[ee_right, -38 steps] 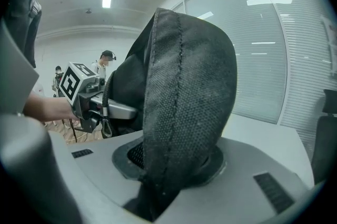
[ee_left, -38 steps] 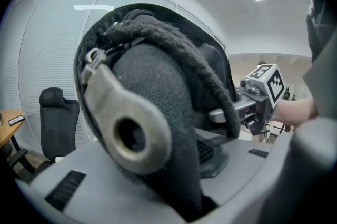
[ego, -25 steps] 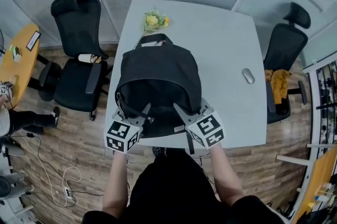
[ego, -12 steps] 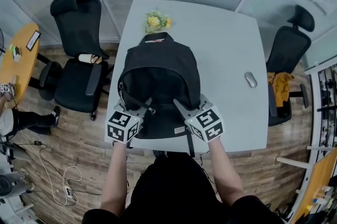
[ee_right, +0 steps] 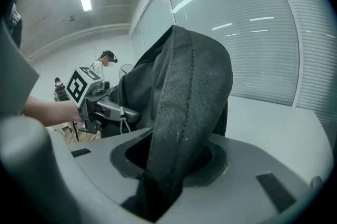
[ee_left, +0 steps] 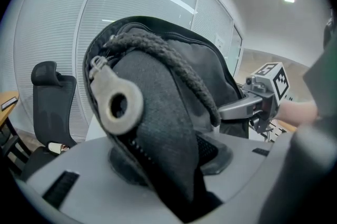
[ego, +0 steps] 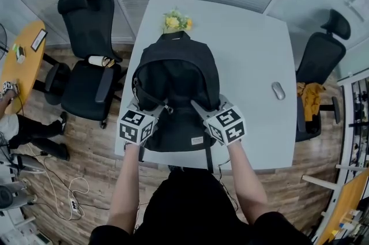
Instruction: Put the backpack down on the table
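A black backpack [ego: 176,74] lies on the white table [ego: 248,36], top handle toward the far edge, shoulder straps facing up. My left gripper [ego: 151,107] is at its near left with the left strap [ee_left: 152,112] running between the jaws. My right gripper [ego: 206,105] is at its near right, around the right strap [ee_right: 184,96]. Both sets of jaws have just been opening. A dark gap shows beside each strap, so the pads no longer press. In the left gripper view my right gripper [ee_left: 261,99] shows past the bag.
Yellow flowers [ego: 176,22] lie just beyond the backpack's top. A grey mouse [ego: 278,90] sits near the table's right edge. Black office chairs stand at the left [ego: 86,65] and the right [ego: 320,59]. An orange table [ego: 20,59] and a seated person [ego: 23,128] are at far left.
The backpack and both grippers have moved away from me, farther onto the table, and sunk a little. The bag now sits flatter.
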A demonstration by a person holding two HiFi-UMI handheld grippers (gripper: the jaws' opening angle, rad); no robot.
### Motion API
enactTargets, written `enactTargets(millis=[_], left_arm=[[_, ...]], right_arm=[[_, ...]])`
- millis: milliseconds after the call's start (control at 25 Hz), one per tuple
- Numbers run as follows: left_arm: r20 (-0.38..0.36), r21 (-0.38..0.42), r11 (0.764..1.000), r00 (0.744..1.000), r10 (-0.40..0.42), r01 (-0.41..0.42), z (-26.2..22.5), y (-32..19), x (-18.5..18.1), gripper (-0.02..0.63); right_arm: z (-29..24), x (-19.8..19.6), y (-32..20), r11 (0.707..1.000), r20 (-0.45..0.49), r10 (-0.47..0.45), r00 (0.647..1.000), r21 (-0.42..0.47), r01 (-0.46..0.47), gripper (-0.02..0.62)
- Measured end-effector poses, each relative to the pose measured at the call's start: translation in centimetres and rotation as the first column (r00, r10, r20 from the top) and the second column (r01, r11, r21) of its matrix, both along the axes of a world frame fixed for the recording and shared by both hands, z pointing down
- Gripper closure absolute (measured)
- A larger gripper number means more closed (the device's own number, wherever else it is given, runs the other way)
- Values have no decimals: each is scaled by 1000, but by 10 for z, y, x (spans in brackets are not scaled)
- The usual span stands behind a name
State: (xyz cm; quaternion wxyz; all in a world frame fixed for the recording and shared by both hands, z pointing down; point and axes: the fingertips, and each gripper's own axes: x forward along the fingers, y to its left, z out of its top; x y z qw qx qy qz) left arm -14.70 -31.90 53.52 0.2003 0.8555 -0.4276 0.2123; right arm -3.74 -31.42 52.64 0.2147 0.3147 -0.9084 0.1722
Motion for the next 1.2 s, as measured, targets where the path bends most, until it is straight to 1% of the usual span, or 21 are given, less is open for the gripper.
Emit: enactTargets(millis=[120, 320, 560, 640, 760, 1040, 1200], left_arm=[[6, -10, 1000, 1000, -11, 11, 8, -12, -5, 412], [29, 2, 999, 999, -46, 46, 15, -23, -12, 385], [52, -37, 996, 996, -76, 78, 30, -45, -20, 349], [54, -52, 995, 995, -85, 88, 35, -54, -23, 342], [57, -78, 992, 994, -96, 100, 45, -65, -27, 331], [56, -160, 979, 992, -116, 124, 72, -95, -35, 305], [61, -216, 969, 992, -112, 123, 90, -110, -37, 296]], right_arm=[[7, -3, -13, 1000, 1, -6, 1000, -5, 6, 446], [17, -5, -26, 1000, 18, -20, 1000, -11, 20, 436], [31, -7, -49, 999, 26, -32, 999, -40, 33, 428], [36, -8, -59, 998, 27, -33, 999, -60, 35, 426], [44, -10, -72, 993, 33, -33, 999, -112, 36, 426], [70, -13, -105, 973, 30, -27, 999, -230, 33, 426], [86, -16, -120, 966, -1, -46, 999, -254, 45, 419]])
